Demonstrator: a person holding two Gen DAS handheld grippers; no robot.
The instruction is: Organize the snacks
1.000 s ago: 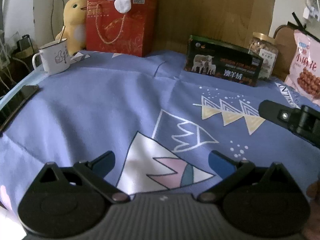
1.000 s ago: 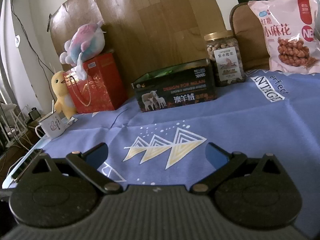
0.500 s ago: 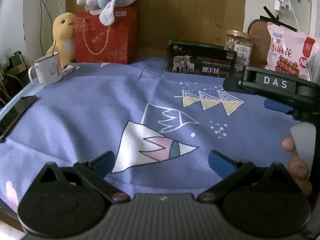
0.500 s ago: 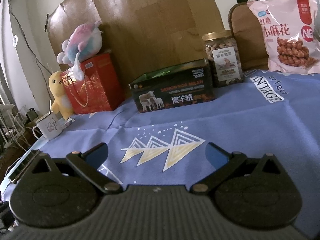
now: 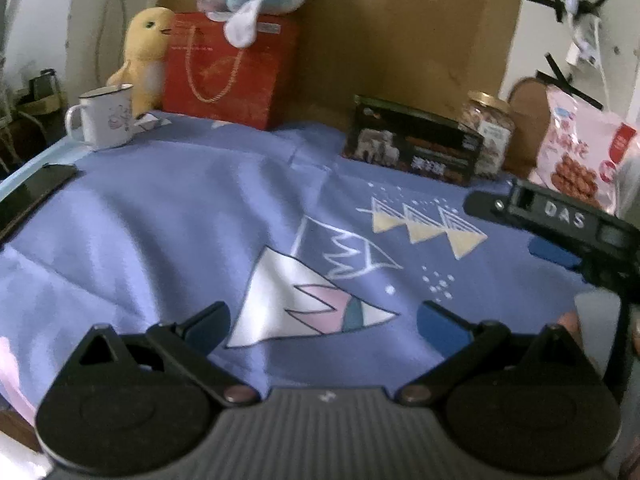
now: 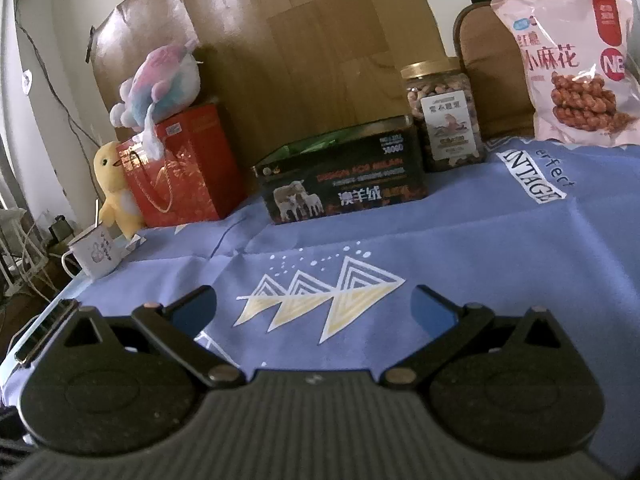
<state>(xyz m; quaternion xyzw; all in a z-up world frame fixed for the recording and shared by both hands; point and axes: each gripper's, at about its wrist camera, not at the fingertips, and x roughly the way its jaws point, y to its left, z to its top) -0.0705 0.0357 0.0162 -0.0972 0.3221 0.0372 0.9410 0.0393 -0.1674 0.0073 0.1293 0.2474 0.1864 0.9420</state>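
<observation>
Both tongs are held wide apart and nothing is gripped — the left tongs (image 5: 324, 320) hang low over the blue patterned cloth (image 5: 160, 220) of the worktop, and the right tongs (image 6: 314, 304) are aimed toward the back row. The snacks are all lined up along the far edge against the brown board: the dark box with sheep printed on it (image 6: 340, 184), open at the top, the jar of nuts (image 6: 442, 116) just beside it on its right, and the pink bag of twisted snacks (image 6: 576, 68) propped further right. No snack has been reached yet, so the approach is judged to be the step in hand. The jar looks the easiest first pick for the right tongs; it should be met squarely at mid-height, below the gold lid, with the blue pads on opposite sides so the round wall is not squeezed off-centre. The bag is likely soft and crinkly — a pinch near its top seam would be safer. The left view is blurred, so steadying is advised before anything is closed on. The mug (image 5: 106, 116) and red gift bag (image 5: 228, 68) at the left are best left untouched.
</observation>
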